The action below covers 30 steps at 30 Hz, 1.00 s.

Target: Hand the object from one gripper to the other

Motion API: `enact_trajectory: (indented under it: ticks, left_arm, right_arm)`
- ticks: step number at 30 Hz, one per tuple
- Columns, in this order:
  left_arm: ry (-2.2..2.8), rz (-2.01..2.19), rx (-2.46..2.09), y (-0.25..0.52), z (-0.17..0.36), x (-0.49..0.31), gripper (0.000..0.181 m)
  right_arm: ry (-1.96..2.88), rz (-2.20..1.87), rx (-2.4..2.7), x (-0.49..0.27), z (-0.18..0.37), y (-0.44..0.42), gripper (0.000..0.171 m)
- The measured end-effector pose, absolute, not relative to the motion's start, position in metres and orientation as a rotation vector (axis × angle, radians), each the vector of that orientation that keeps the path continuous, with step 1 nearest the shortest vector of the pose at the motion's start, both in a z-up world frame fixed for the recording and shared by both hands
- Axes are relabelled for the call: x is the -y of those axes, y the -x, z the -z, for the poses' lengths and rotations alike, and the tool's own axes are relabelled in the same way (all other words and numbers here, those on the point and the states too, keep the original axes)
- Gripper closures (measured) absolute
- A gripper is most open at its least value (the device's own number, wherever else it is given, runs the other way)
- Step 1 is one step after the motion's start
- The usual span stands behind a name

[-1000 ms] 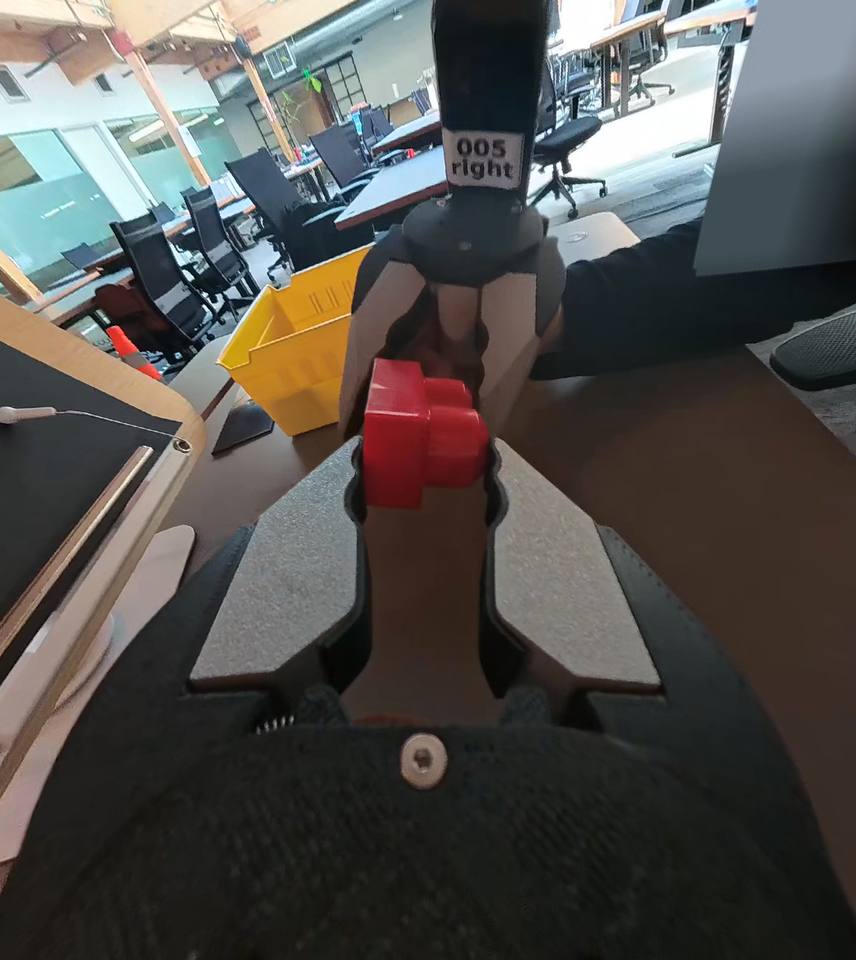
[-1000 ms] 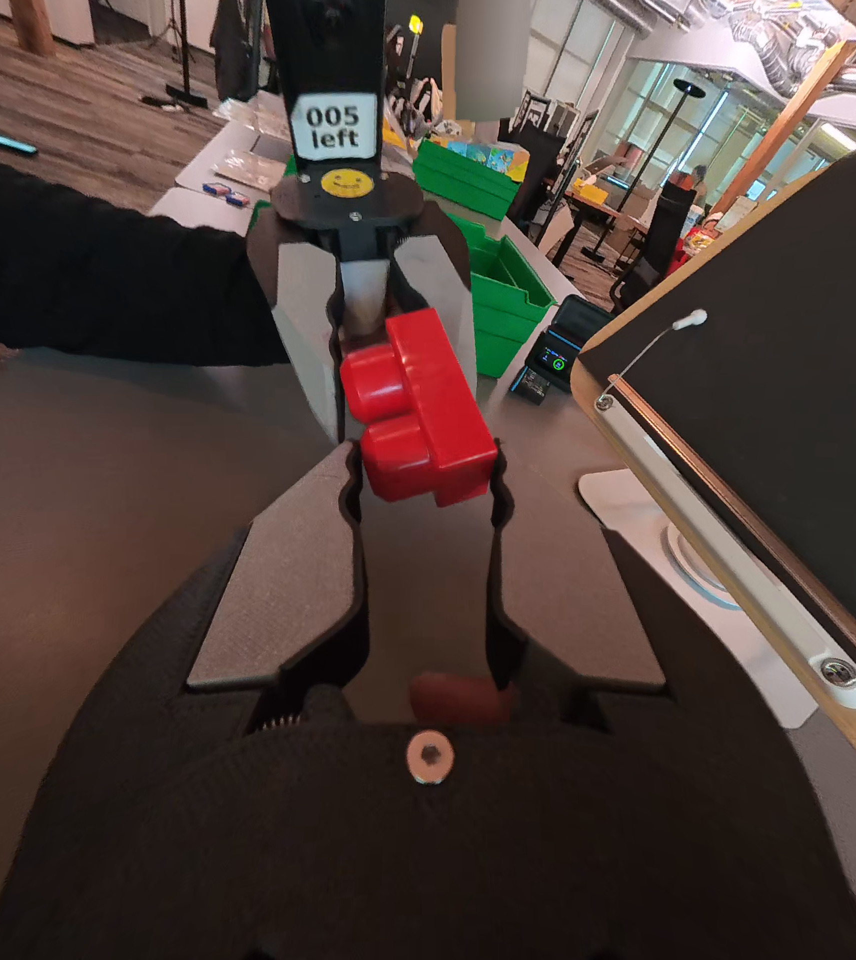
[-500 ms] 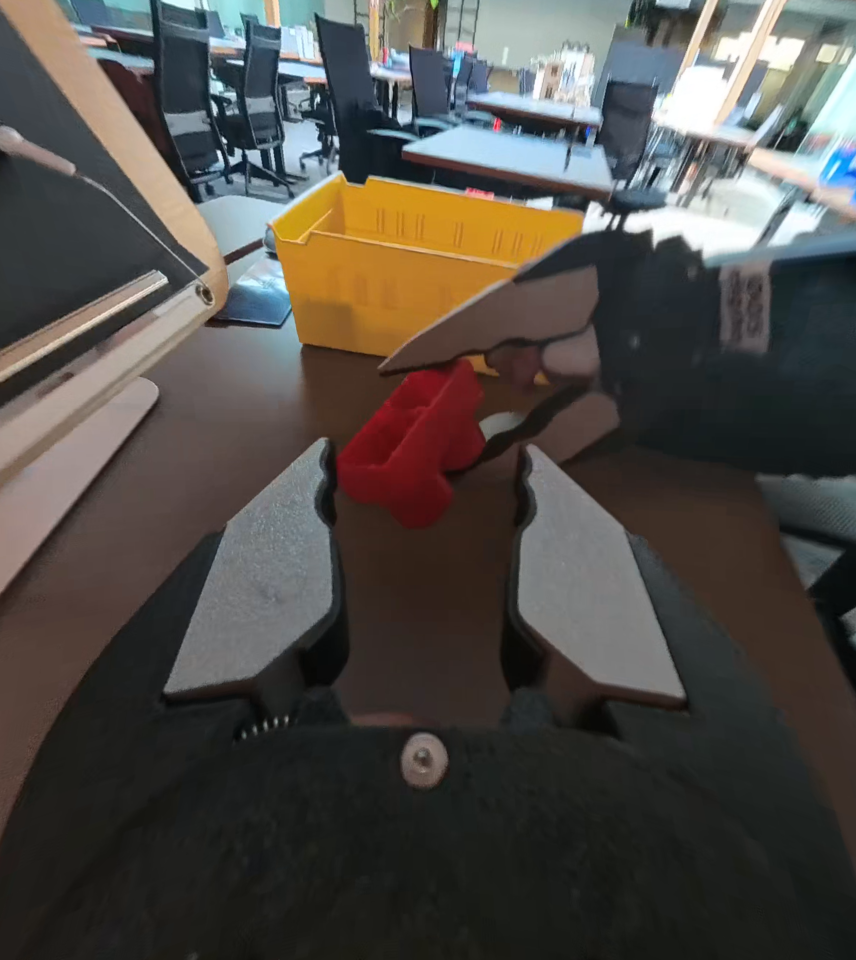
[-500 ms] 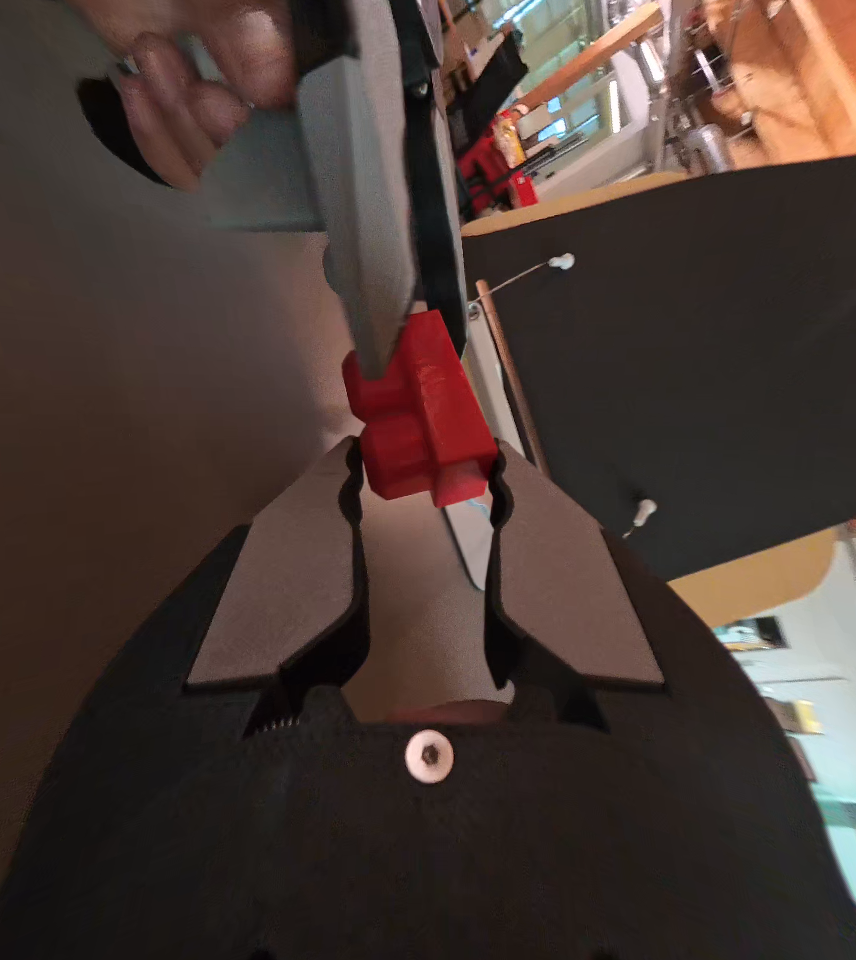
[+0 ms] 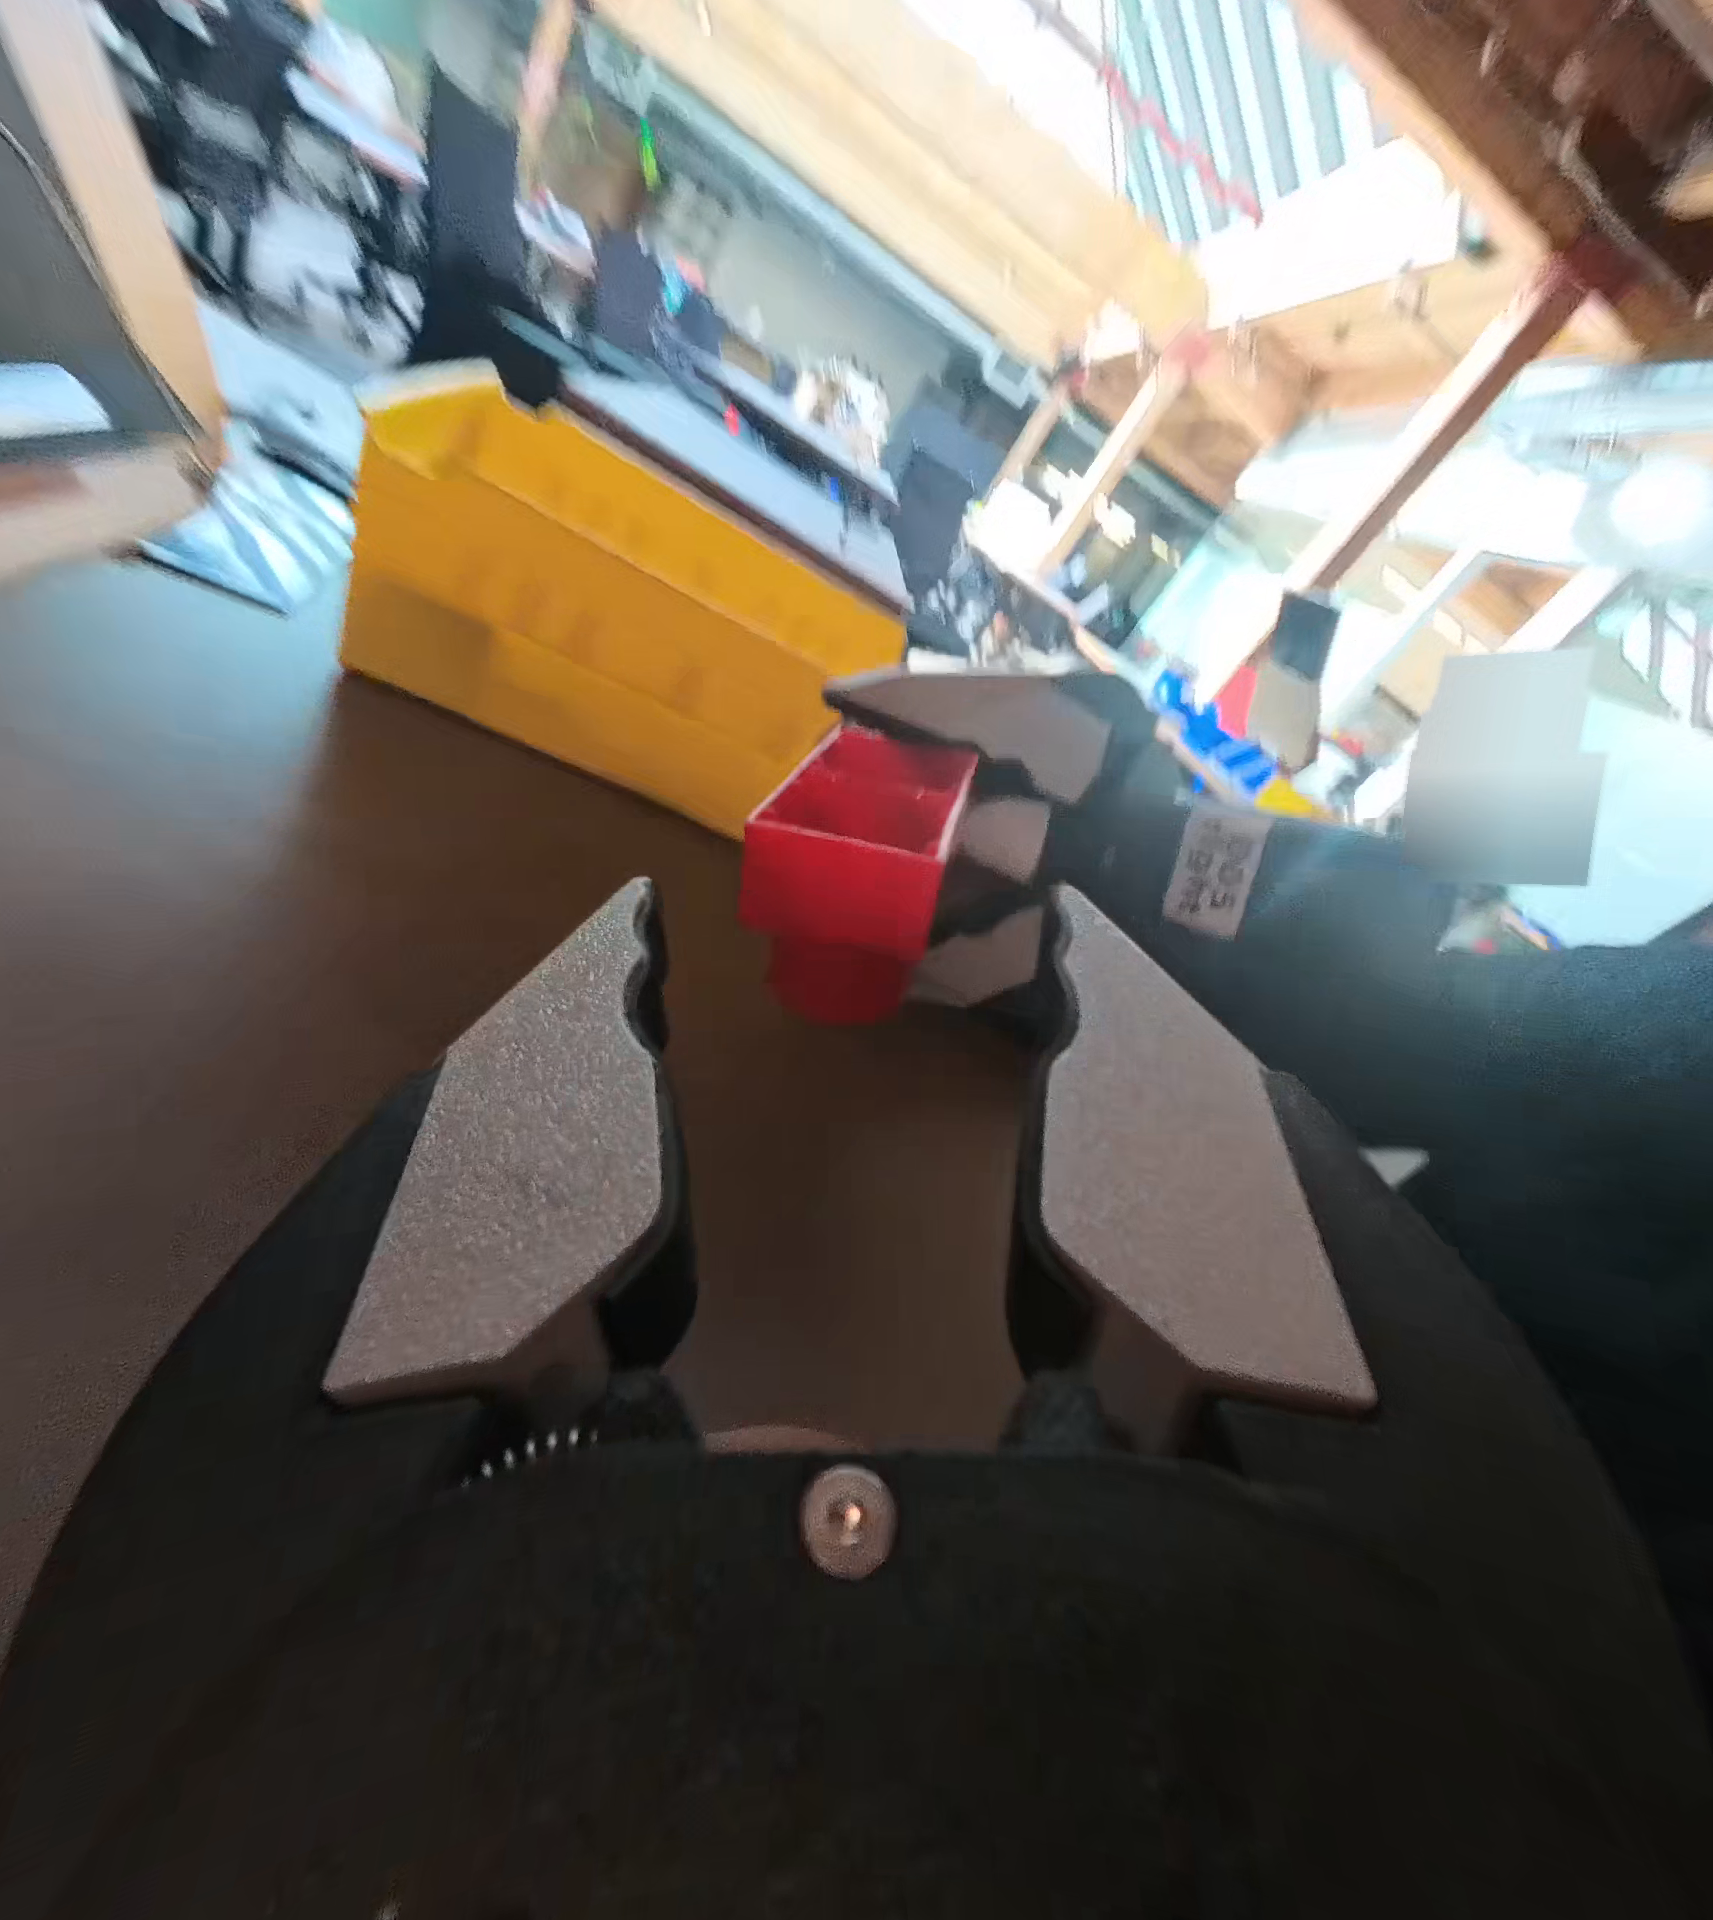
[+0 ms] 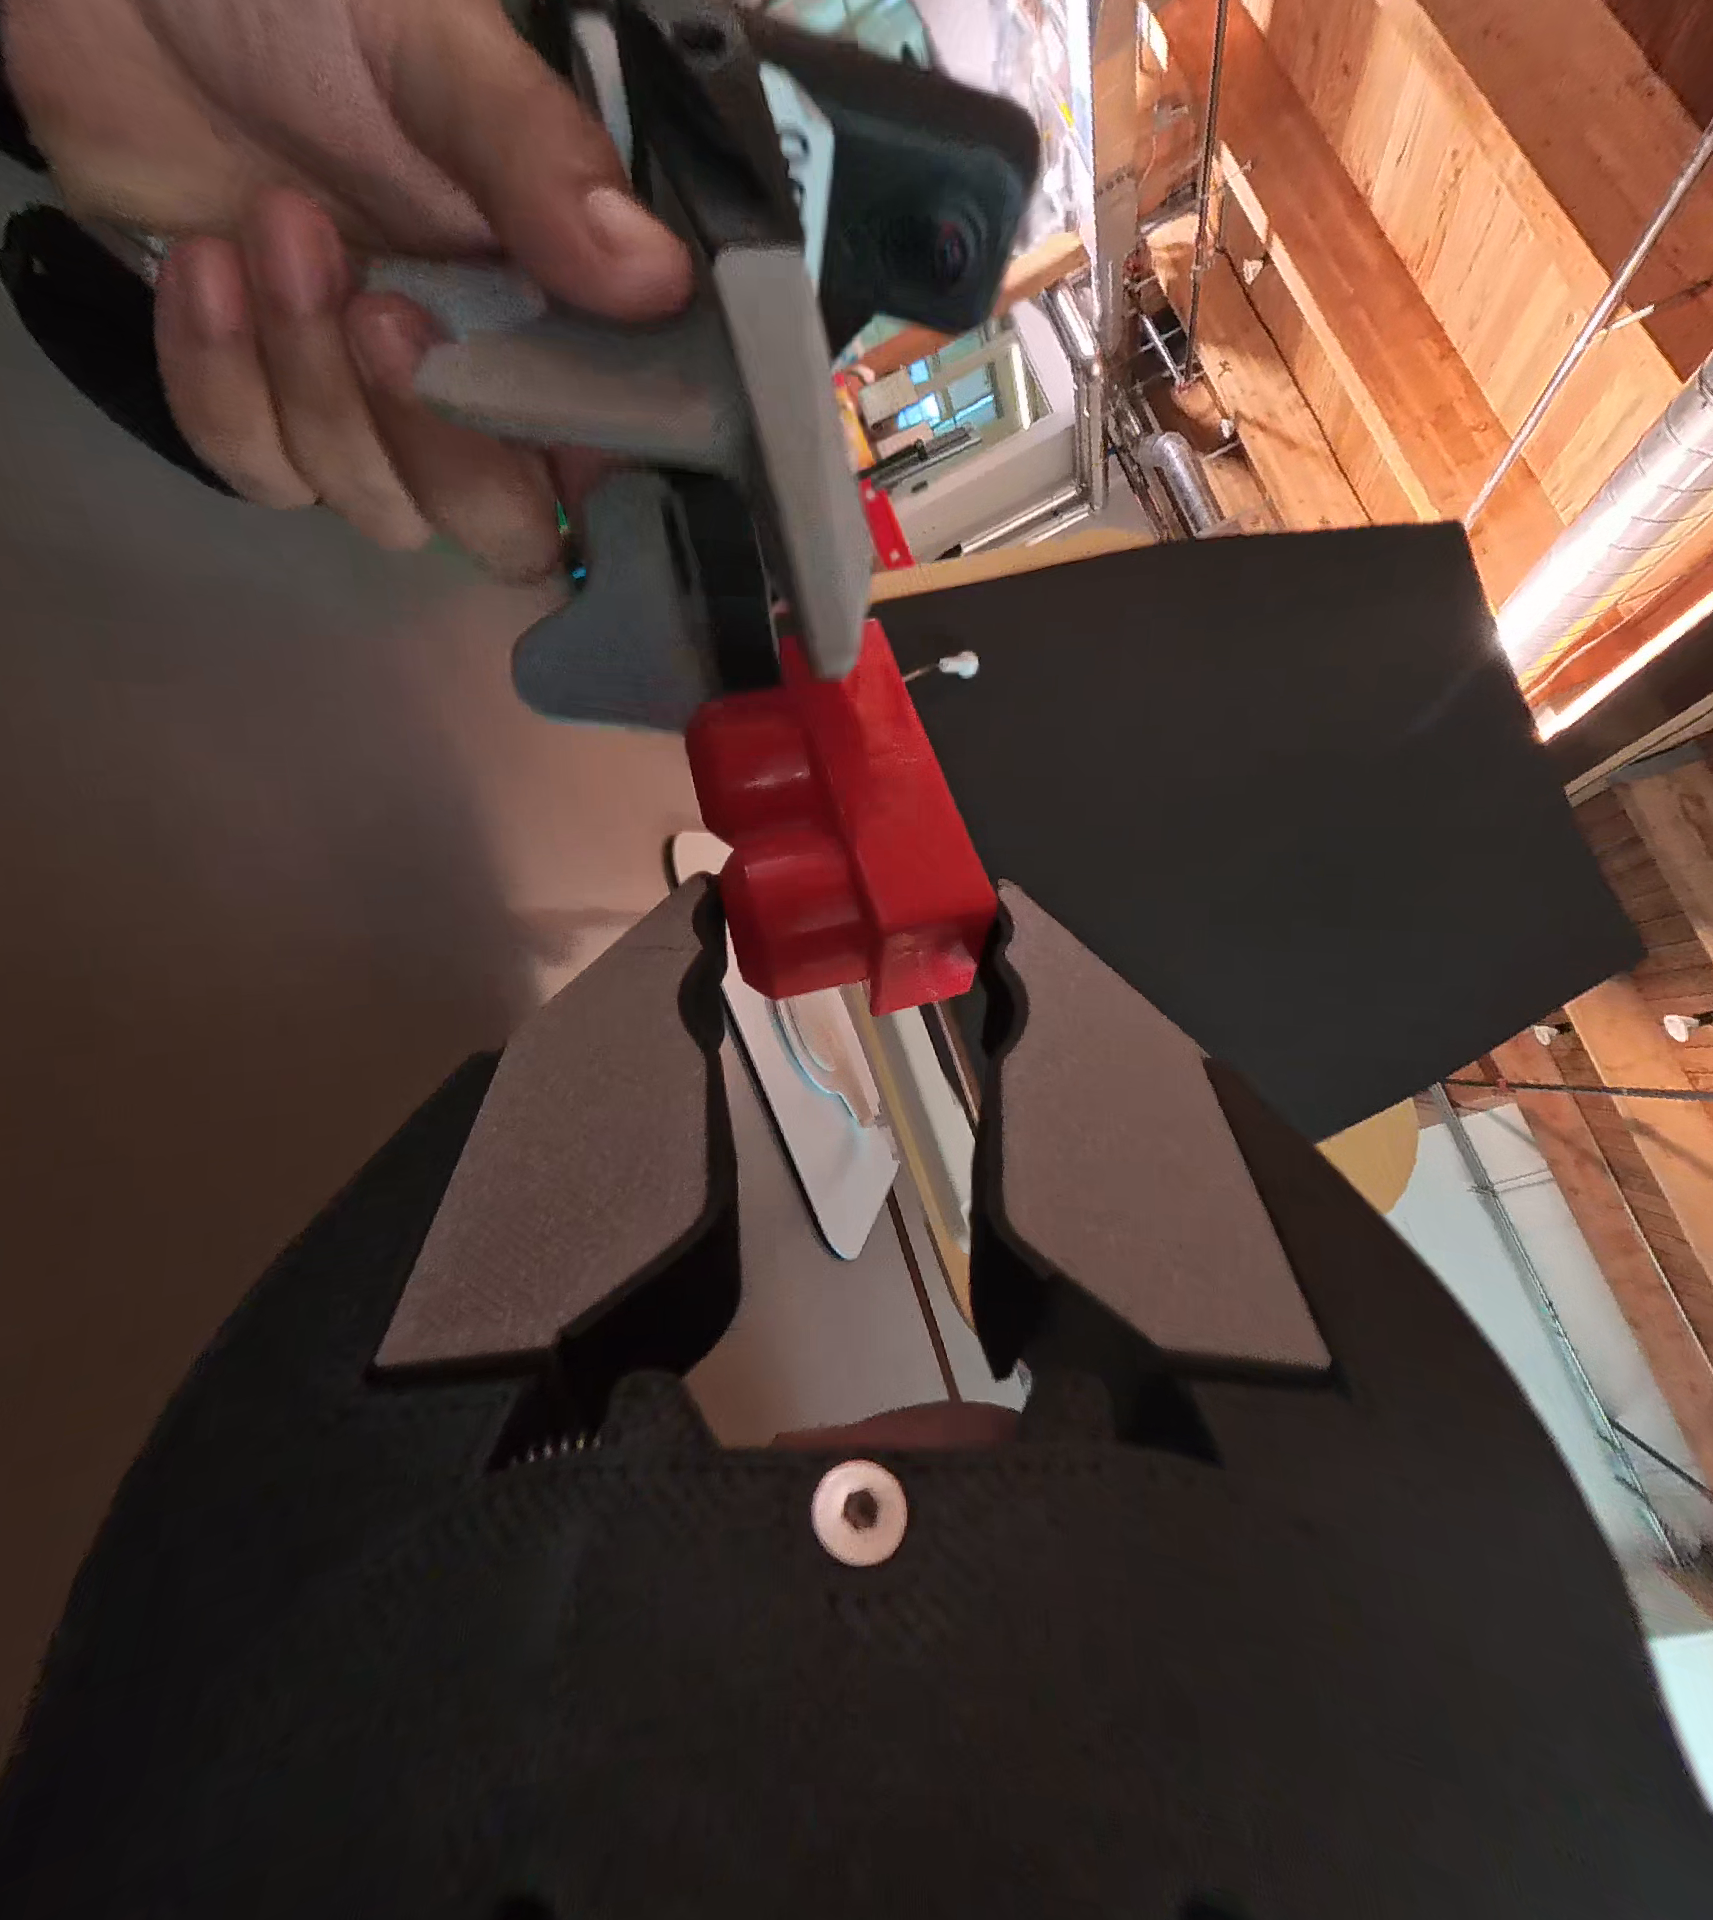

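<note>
A red two-stud block (image 6: 847, 831) sits between the fingertips of my right gripper (image 6: 852, 920), which is shut on it. In the left wrist view the block (image 5: 857, 862) shows hollow side up, held by the right gripper (image 5: 893, 842), which reaches in from the right. My left gripper (image 5: 850, 935) is open, and the block sits just beyond its tips, a little right of centre. In the right wrist view one grey finger (image 6: 795, 447) of the left gripper reaches the block's far end. I cannot tell if they touch.
A yellow bin (image 5: 571, 623) stands on the dark brown table (image 5: 156, 883) behind the block. A black board (image 6: 1247, 810) on a white base (image 6: 836, 1174) stands to one side. A person's hand (image 6: 312, 291) holds the left gripper.
One second ago both grippers were shut on the block. My left gripper has opened and let go. Both grippers have tilted and swung, and the block stays in the right one.
</note>
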<state>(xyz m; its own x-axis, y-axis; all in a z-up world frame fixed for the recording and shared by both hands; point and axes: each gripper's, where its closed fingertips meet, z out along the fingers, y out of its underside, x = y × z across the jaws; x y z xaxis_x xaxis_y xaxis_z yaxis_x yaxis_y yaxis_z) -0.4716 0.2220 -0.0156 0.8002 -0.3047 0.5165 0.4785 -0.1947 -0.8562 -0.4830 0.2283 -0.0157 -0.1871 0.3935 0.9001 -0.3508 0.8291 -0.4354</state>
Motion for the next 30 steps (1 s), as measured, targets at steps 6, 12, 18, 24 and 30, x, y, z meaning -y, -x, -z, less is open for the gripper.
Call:
enact_trajectory:
  ticks: [6,12,18,24,30]
  left_arm:
    - [1.742,0.466,-0.004,0.464,0.030,-0.227,0.145]
    - [1.802,0.110,-0.104,0.476,0.032,-0.228,0.145]
    - [1.565,-0.219,-0.424,0.449,-0.005,-0.219,0.145]
    - [1.549,-0.482,-0.560,0.446,-0.004,-0.217,0.145]
    - [1.572,-0.593,-0.633,0.441,0.009,-0.227,0.145]
  right_arm:
    - [0.004,-0.667,1.760,-0.216,0.043,0.483,0.126]
    - [0.216,-0.866,1.913,-0.231,0.054,0.490,0.126]
    - [0.617,-1.492,2.366,-0.213,0.079,0.465,0.114]
    - [0.778,-2.079,2.355,-0.208,0.040,0.447,0.098]
    - [0.849,-2.260,2.254,-0.210,0.019,0.448,0.107]
